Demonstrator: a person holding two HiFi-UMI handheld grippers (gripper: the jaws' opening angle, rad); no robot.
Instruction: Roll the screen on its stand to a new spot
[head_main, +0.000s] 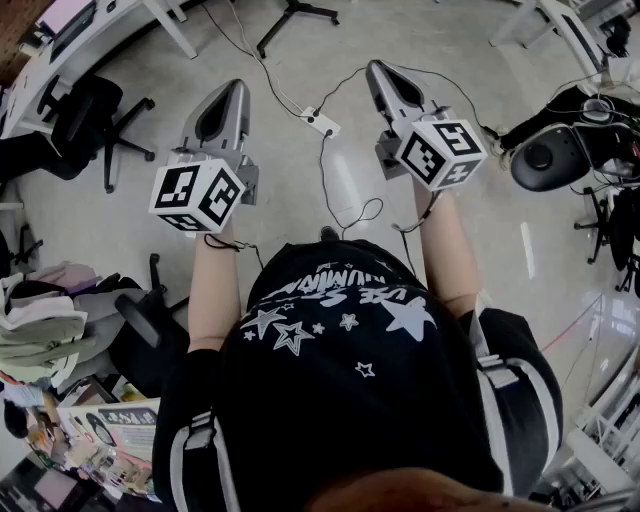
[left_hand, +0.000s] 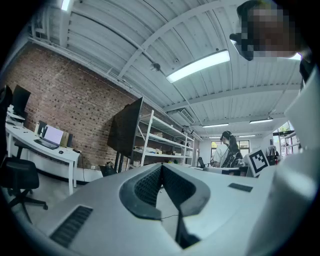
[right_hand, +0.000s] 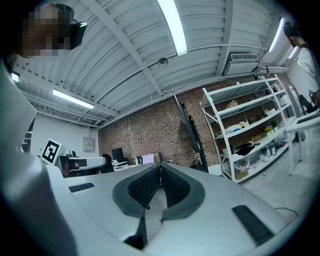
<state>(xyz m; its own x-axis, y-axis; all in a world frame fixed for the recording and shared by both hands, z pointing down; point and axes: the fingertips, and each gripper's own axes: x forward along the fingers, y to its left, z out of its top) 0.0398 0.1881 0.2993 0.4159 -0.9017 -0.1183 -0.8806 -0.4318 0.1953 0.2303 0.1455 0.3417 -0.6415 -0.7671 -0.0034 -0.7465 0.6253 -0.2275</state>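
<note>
The screen (left_hand: 125, 127) is a large dark flat panel on a tall stand by the brick wall, far ahead in the left gripper view. In the right gripper view the screen (right_hand: 189, 127) shows edge-on beside the white shelving. It is not in the head view. My left gripper (head_main: 236, 88) and right gripper (head_main: 375, 68) are held out over the bare floor, both pointing away from me. The left gripper (left_hand: 161, 165) has its jaws shut together with nothing between them. So has the right gripper (right_hand: 160, 164). Neither touches anything.
A white power strip (head_main: 320, 122) with trailing cables lies on the floor between the grippers. A black office chair (head_main: 85, 115) stands at the left by a desk (head_main: 110, 20). White shelving (left_hand: 160, 137) runs beside the screen. A person with a backpack (left_hand: 227, 150) stands far off.
</note>
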